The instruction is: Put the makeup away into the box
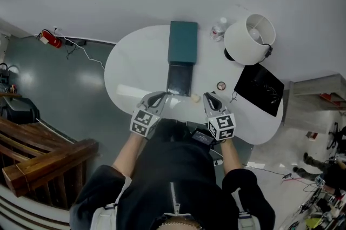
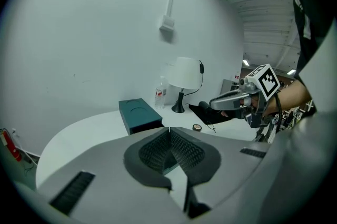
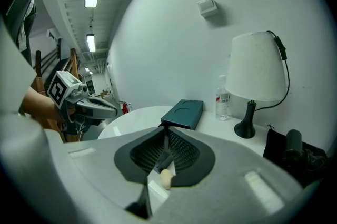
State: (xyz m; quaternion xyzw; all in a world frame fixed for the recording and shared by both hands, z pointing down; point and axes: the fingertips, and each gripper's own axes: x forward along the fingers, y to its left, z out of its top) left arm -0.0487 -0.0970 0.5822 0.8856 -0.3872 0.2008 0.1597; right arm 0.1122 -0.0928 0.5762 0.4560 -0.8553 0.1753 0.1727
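Note:
A teal box (image 1: 183,41) lies on the white table (image 1: 130,69), its dark drawer (image 1: 179,79) pulled out toward me. A small cream makeup sponge (image 1: 195,97) rests on the table just right of the drawer's front; in the right gripper view the sponge (image 3: 166,179) shows low in the gap beneath the jaws, not gripped. A small round compact (image 1: 221,86) sits further right. My left gripper (image 1: 160,97) hovers at the drawer's front left corner, shut and empty. My right gripper (image 1: 210,98) is beside the sponge, jaws together with nothing between them.
A white lamp (image 1: 250,39), a water bottle (image 1: 218,29) and a black pouch (image 1: 259,88) stand on the table's right side. The teal box (image 3: 183,113) lies ahead of both grippers. Beyond the table's left edge is grey floor with a wooden stair rail (image 1: 43,161).

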